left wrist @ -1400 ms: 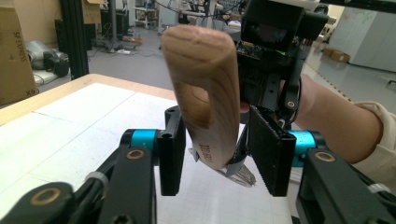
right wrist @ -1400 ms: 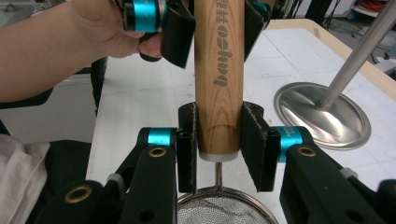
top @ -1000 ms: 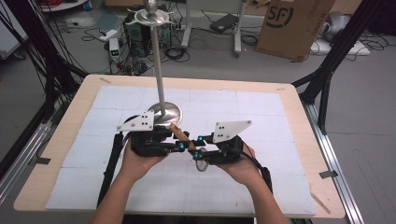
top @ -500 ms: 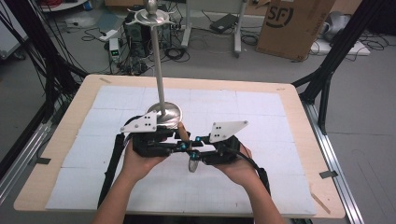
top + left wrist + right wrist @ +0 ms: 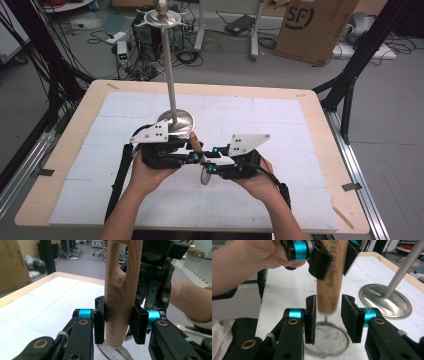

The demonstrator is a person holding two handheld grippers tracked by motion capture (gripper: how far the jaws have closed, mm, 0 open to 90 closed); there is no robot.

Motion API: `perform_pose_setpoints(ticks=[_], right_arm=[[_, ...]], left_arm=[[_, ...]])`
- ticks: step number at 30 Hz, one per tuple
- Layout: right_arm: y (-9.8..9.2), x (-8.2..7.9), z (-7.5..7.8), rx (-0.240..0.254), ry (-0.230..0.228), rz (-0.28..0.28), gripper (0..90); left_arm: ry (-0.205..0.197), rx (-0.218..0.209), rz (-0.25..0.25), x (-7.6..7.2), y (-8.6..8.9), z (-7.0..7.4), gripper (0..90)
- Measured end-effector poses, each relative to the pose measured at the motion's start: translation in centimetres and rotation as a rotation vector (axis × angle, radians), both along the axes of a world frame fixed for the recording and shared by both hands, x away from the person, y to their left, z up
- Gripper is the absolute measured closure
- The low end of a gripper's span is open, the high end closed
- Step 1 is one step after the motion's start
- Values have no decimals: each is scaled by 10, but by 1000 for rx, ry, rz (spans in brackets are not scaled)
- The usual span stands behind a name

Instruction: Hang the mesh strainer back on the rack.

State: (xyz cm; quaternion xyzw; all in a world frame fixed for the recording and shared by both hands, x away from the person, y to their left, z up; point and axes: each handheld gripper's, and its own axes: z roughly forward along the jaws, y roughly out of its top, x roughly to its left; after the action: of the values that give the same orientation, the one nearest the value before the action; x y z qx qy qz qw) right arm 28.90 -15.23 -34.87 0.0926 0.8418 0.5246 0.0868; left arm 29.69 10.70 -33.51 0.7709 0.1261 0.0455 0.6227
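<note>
A small strainer with a wooden handle [image 5: 196, 145] and a round wire mesh [image 5: 205, 176] hangs over the middle of the table, handle up. My left gripper [image 5: 120, 322] is shut on the handle [image 5: 120, 285], its pads pressing both sides. My right gripper [image 5: 328, 317] faces it from the other side, lower on the handle [image 5: 329, 290]. Its jaws have just been opening: the handle's end is between the pads with a narrow gap on each side. The mesh [image 5: 327, 340] hangs below them. In the high view the left gripper [image 5: 192, 159] and right gripper [image 5: 210, 166] meet tip to tip.
A metal stand with a round base [image 5: 179, 121] and a tall pole [image 5: 170, 75] rises just behind the grippers. White sheets cover the wooden table [image 5: 320, 130]. Cables, black frame legs and a cardboard box [image 5: 312, 27] are on the floor beyond.
Both hands and the strainer have kept their place; the high view shows no clear difference.
</note>
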Motion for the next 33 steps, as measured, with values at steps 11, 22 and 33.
perform_pose_setpoints(ticks=[11, 22, 33], right_arm=[[-28, -2, -6, 26, 15, -68, 548], [-55, -4, -15, 40, 33, -145, 479], [-64, -7, -20, 43, 28, -173, 444]], left_arm=[[5, 16, 41, 2, 16, 1, 691], [18, 37, 80, 5, 35, 1, 690], [15, 64, 148, 12, 63, 15, 690]])
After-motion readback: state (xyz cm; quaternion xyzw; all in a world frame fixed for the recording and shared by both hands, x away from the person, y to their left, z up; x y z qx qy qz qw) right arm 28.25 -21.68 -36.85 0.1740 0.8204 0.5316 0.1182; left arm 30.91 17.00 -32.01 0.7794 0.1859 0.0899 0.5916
